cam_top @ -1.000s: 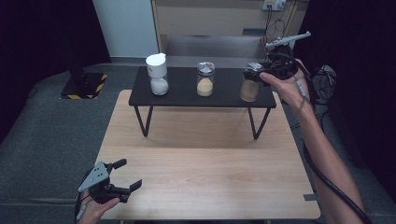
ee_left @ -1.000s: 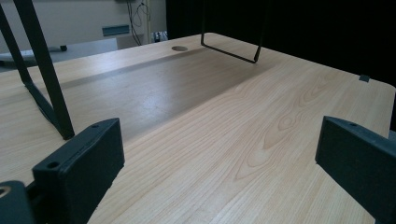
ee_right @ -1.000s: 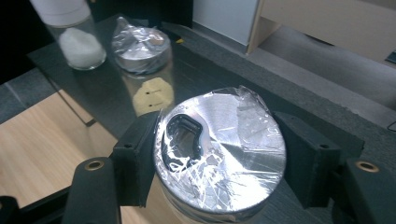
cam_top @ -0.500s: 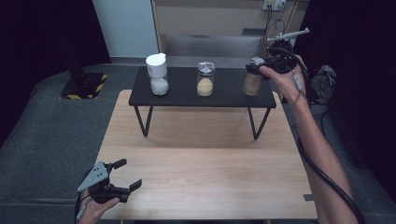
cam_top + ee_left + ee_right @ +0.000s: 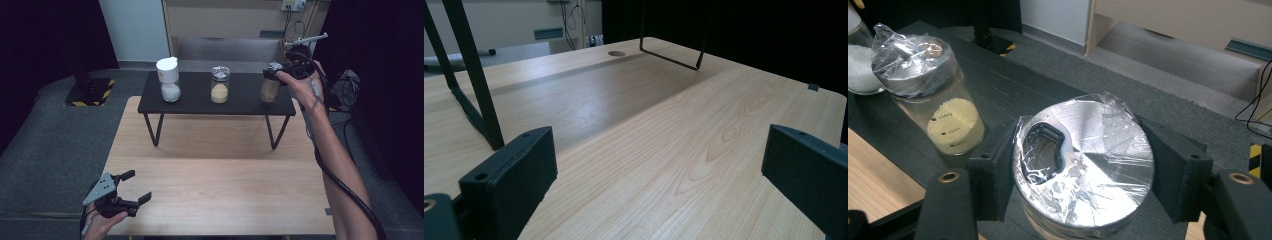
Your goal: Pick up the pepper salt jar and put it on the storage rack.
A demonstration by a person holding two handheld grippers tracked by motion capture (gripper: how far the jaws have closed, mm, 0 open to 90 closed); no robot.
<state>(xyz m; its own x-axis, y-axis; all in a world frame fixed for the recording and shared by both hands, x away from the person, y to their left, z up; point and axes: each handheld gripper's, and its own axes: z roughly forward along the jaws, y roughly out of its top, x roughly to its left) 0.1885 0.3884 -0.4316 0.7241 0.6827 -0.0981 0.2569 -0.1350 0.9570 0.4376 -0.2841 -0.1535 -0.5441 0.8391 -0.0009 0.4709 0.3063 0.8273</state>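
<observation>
Three jars stand in a row on a low black shelf (image 5: 197,101). The right jar (image 5: 270,91) holds tan contents, and its round metal lid (image 5: 1098,145) is wrapped in clear film. My right gripper (image 5: 273,71) sits over that lid, with a jaw pressed against each side of it (image 5: 1080,170). The middle jar (image 5: 219,86) holds yellow grains (image 5: 950,125). The left jar (image 5: 169,80) has a white cap and white powder. My left gripper (image 5: 139,185) rests open at the wooden table's near left corner, nothing between its jaws (image 5: 659,165).
The shelf stands on thin black wire legs (image 5: 479,95) at the far half of the wooden table (image 5: 220,170). Grey floor surrounds the table. A cable (image 5: 345,190) trails along the right forearm. A pale cabinet (image 5: 235,20) stands behind.
The right gripper moved left from beside the right jar onto its lid and closed around it. The left gripper has stayed still.
</observation>
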